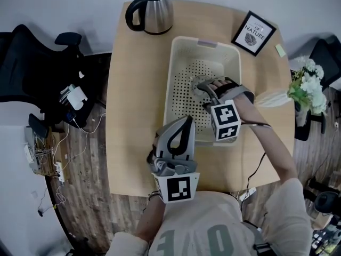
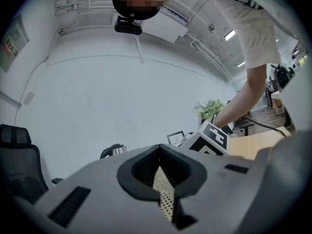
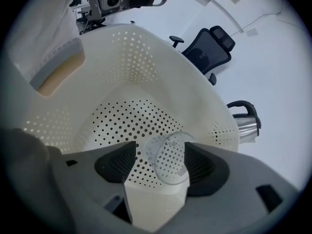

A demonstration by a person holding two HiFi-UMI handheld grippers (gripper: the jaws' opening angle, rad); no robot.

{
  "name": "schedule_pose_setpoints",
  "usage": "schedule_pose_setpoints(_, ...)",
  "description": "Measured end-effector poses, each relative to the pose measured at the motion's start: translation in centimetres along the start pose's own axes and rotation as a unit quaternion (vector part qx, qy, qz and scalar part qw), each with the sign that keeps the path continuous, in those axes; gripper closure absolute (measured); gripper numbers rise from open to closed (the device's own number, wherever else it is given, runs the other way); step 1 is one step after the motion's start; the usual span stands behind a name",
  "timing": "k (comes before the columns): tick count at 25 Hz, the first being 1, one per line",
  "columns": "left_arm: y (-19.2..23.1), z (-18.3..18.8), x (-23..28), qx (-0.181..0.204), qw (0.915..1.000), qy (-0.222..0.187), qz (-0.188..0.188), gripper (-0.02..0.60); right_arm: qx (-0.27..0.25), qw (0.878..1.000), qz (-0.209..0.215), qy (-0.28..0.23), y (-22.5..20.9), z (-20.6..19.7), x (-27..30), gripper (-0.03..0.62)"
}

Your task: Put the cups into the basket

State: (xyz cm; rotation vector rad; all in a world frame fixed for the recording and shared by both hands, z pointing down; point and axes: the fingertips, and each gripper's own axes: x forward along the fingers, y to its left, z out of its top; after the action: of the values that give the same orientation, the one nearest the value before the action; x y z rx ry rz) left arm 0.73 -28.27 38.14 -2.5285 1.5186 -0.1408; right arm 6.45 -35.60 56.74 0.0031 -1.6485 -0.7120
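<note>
My left gripper (image 1: 184, 124) and right gripper (image 1: 206, 92) are grey with black pads (image 3: 114, 162), each bearing a white cube (image 1: 225, 122) of black markers; my shirt (image 1: 202, 228) is pale, short-sleeved.

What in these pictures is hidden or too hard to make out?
- Head view: the right gripper covers most of the cup in the basket.
- Left gripper view: the body of the left gripper blocks most of the table and kettle.
- Right gripper view: the basket wall hides the table.

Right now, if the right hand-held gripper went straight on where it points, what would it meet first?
Probably the clear plastic cup between its open jaws, inside the cream perforated plastic basket; depth is unclear.
</note>
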Motion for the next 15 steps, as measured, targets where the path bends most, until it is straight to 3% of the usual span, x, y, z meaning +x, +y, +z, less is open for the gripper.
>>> schedule_pose_setpoints(4,-0.4,1.0,-0.7,0.005,1.0,-0.007,-0.002,0.574,0.036,0.999,-0.027,-0.012,-0.8,0.5,-2.7,0.303)
schedule_pose_setpoints(8,-1.1,2.1,-1.5,0.011,0.9998,-0.014,-0.004,0.574,0.106,0.989,-0.087,-0.054,-2.9,1.8,-6.5,0.316)
schedule_pose_setpoints(9,-1.3,2.4,-1.7,0.013,0.9998,-0.017,-0.004,0.574,0.123,0.984,-0.106,-0.067,-3.4,2.2,-7.7,0.348)
schedule_pose_setpoints(13,-1.6,3.8,-2.5,0.031,0.9991,-0.03,-0.003,0.574,0.147,0.961,-0.222,-0.073,-5.6,3.1,-13.2,0.595)
schedule_pose_setpoints(15,-1.5,4.3,-2.8,0.043,0.9987,-0.026,-0.003,0.575,0.192,0.943,-0.256,-0.088,-6.0,3.5,-16.0,0.595)
